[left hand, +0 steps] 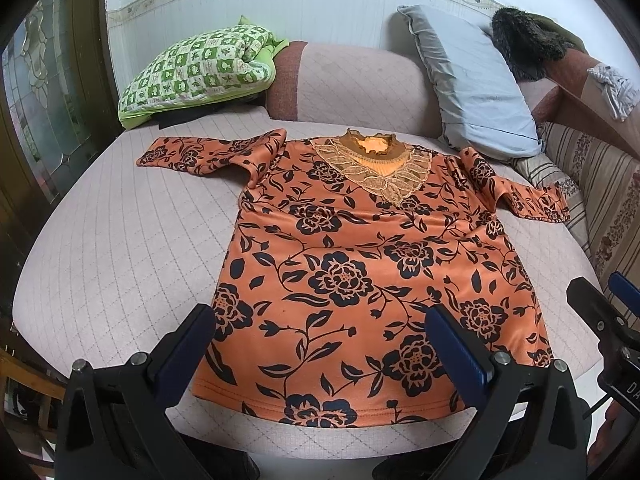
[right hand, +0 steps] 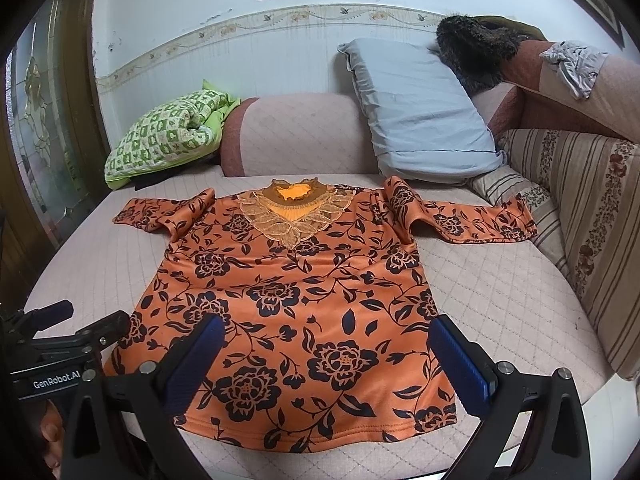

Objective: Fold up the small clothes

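Blouse (left hand: 360, 264), orange with black flowers, is lying flat and face up on the quilted sofa seat (left hand: 112, 240), its lace collar (left hand: 372, 164) pointing toward the backrest and both sleeves spread out to the sides. Its hem is lying nearest the cameras, along the seat's front edge.

The left tool (left hand: 324, 348) is hovering low over the hem, aimed forward along the garment toward the collar. Its jaws are standing wide, one blue pad (left hand: 188, 352) over the blouse's left edge and the other over the lower right part of the cloth; neither is gripping anything. In this view the right tool's black body is showing at the far right edge.

The right tool (right hand: 328, 356) is hovering beside it in much the same pose, level and pointing toward the backrest, jaws also spread wide with nothing between them but the cloth below. Whether the pads are touching the fabric cannot be told. The left tool's body is peeking in at the lower left of that view.

Behind the blouse, a green checked quilt (left hand: 200, 68) is sitting at the left, a grey pillow (left hand: 476, 84) is leaning on the backrest, and a dark furry item (right hand: 476, 48) is resting on the sofa top.
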`<state>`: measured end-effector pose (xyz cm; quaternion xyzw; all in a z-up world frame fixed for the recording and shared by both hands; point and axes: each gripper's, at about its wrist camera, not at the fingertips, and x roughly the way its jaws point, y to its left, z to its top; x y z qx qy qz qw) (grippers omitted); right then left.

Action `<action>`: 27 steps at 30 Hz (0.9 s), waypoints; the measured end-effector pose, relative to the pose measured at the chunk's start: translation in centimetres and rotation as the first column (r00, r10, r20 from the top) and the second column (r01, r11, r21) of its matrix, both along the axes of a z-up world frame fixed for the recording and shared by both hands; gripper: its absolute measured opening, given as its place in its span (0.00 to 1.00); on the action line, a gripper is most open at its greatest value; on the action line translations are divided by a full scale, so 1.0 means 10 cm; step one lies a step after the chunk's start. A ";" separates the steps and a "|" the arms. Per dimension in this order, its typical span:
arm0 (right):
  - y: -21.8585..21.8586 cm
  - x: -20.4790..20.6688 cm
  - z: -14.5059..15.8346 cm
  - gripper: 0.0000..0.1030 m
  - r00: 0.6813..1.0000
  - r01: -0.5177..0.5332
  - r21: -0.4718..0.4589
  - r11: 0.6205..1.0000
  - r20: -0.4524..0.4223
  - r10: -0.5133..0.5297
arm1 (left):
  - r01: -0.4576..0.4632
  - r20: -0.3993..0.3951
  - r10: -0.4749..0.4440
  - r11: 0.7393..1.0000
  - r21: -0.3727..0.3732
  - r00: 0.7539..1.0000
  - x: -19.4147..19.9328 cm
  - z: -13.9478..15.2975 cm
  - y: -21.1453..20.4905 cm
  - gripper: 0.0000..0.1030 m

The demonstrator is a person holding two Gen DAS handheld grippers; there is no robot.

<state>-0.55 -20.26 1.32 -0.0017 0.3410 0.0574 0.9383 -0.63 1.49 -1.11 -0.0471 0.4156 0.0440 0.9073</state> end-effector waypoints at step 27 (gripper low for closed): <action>-1.74 0.59 -1.24 0.77 0.889 0.237 0.335 0.912 -0.454 -0.064 | -0.254 -0.296 0.208 0.959 -0.124 0.932 0.05 -1.04 1.00 0.98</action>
